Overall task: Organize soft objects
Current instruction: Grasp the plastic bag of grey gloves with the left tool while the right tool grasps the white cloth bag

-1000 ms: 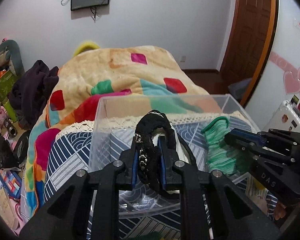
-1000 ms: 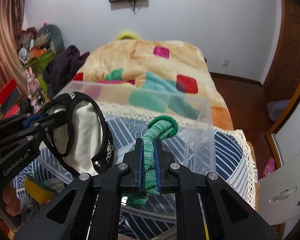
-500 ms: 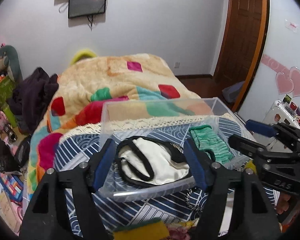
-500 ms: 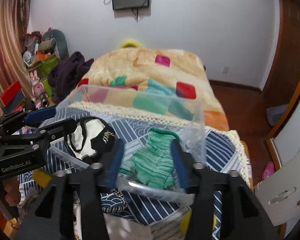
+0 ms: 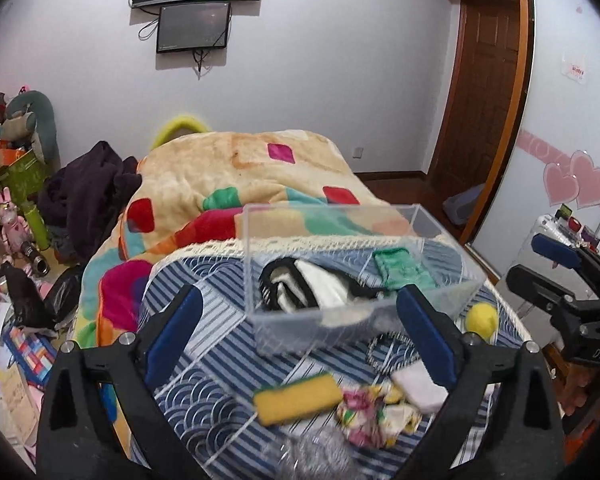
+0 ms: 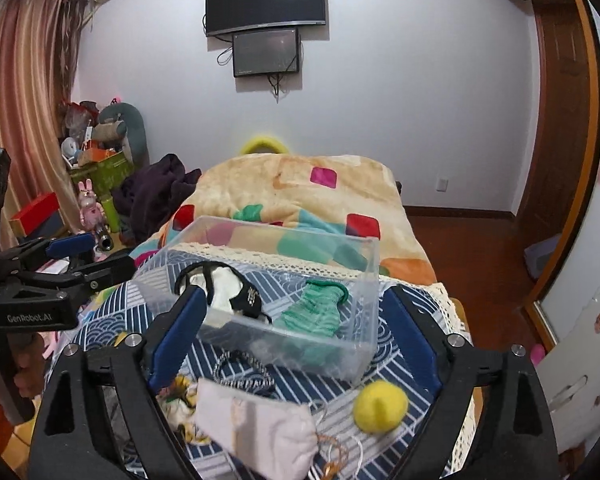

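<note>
Soft items are now sitting inside the clear bin (image 6: 260, 280): the black-and-white fabric piece (image 6: 224, 288) on its left side, the green knit sock (image 6: 316, 312) on its right. A second ago each was pinched in a gripper above the bin; both have since been let go and both tools are pulling back toward the near side. Left gripper (image 5: 300, 340) is spread wide and holding nothing, right gripper (image 6: 296, 340) is also spread wide and carrying nothing. So two items are counting as sorted, and I judge the next pick is coming from the near pile.

Still waiting on the striped blue cloth (image 5: 204, 336) near the bin: yellow sponge (image 5: 296, 398), floral fabric scrap (image 5: 364, 416), pale pouch (image 6: 256, 428), yellow ball (image 6: 380, 406), and a black-white braided band (image 6: 244, 368) lying just beside the bin's near wall.

Hard to read: the bin's near wall is blurring the items behind it, so I cannot tell whether sock and fabric piece are touching. A silvery wad (image 5: 320, 452) at the near edge in the left view is smeared and cut off by the gripper frame. The pouch's cord is partly running out of frame. The floral scrap is half hiding behind the left finger in the right view.
</note>
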{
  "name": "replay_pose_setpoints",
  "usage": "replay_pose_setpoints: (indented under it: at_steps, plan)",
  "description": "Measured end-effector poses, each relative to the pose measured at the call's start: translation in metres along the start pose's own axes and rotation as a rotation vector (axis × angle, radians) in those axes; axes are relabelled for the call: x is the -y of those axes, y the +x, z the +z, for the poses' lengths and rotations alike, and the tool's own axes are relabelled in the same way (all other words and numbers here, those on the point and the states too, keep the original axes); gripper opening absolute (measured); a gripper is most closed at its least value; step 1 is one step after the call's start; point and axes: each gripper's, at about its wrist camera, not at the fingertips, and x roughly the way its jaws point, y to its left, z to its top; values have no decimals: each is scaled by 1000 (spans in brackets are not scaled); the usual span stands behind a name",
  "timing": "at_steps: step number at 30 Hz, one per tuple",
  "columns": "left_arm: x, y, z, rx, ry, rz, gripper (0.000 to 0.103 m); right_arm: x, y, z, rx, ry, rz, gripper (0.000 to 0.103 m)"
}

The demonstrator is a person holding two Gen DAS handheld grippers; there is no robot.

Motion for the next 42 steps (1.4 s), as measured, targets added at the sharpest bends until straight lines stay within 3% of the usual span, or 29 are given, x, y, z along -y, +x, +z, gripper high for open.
replay_pose_setpoints:
  at_steps: [13,20,25,30,33,35,38,42]
  plan:
    - [-6,2,-76,-148,-2,23,99,1,7,-54,-114,57,31,90]
    - [-9,13,-114,-256,-62,-36,99,-5,18,-85,-200,108,72,90]
    - [1,11,-125,-233,-20,-11,99,-11,22,-97,-217,100,61,88]
    - [7,4,-132,-194,-4,-17,84,-10,27,-99,-227,84,33,62]
    - [11,-2,-136,-175,4,-33,67,-5,24,-102,-223,77,13,43]
    - [13,-5,-136,-175,7,-54,49,-1,21,-103,-219,90,19,33]
    - [15,-9,-135,-170,8,-61,40,4,15,-104,-207,107,32,25]
    - [14,-15,-129,-156,4,-76,30,5,2,-100,-165,110,36,23]
